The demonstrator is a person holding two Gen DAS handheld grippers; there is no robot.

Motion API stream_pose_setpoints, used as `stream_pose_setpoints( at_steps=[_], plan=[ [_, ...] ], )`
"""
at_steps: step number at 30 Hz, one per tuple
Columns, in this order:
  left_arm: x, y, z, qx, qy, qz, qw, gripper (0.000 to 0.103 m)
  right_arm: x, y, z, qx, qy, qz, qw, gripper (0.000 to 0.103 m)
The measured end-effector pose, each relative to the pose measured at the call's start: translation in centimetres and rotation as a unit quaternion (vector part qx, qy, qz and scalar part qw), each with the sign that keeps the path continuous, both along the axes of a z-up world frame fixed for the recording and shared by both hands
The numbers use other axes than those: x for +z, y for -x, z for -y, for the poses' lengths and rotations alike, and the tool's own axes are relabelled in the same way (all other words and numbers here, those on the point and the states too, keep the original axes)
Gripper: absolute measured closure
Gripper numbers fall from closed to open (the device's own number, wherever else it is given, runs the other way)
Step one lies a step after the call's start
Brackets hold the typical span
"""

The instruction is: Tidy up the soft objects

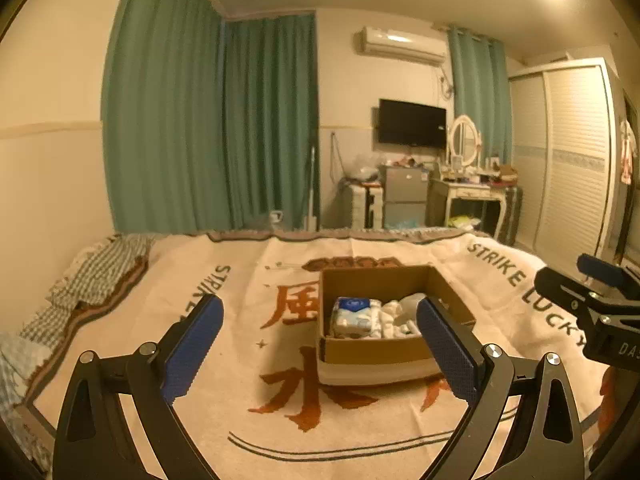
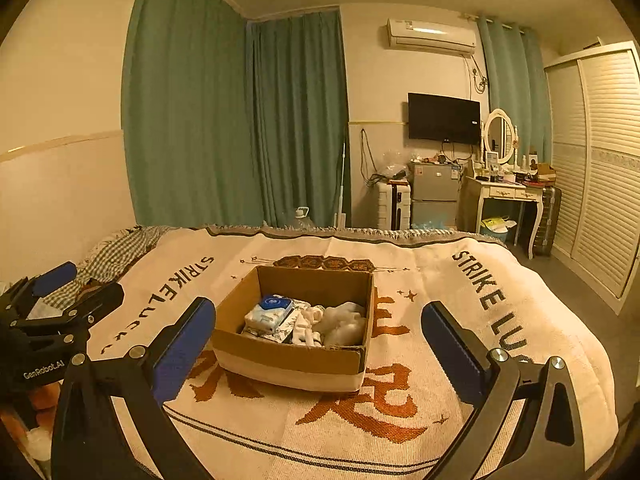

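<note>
Left gripper (image 1: 320, 344) low in the frame, jaws wide apart, empty. Centre frame, cardboard box (image 2: 280, 354) on the blanket (image 2: 440, 280) holds a blue-white tissue pack (image 2: 269, 311), small white socks or cloths (blurry, can't be sure) (image 2: 308, 326) and a pale crumpled cloth (image 2: 345, 324): all light, squashy, non-fragile, so pinch mid-bulk. Right gripper (image 2: 318, 344) also spread open, empty.

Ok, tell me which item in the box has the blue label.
The tissue pack, at the box's left end nearest the left gripper. The other soft items beside it are plain white.
</note>
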State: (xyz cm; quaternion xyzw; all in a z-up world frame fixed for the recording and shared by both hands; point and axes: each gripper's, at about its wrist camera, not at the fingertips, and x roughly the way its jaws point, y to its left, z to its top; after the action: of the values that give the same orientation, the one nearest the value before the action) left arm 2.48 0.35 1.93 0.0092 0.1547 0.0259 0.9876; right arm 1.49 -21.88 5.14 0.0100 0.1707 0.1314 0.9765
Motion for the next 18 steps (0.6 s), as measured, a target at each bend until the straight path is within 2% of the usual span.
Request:
stream_pose_setpoints(
  at_steps=[18],
  plan=[
    [-0.15, -0.11, 0.8, -0.008, -0.005, -0.009, 0.9999, 0.004, -0.1, 0.09, 0.26, -0.014, -0.006, -0.003, 1.0, 0.0]
  ],
)
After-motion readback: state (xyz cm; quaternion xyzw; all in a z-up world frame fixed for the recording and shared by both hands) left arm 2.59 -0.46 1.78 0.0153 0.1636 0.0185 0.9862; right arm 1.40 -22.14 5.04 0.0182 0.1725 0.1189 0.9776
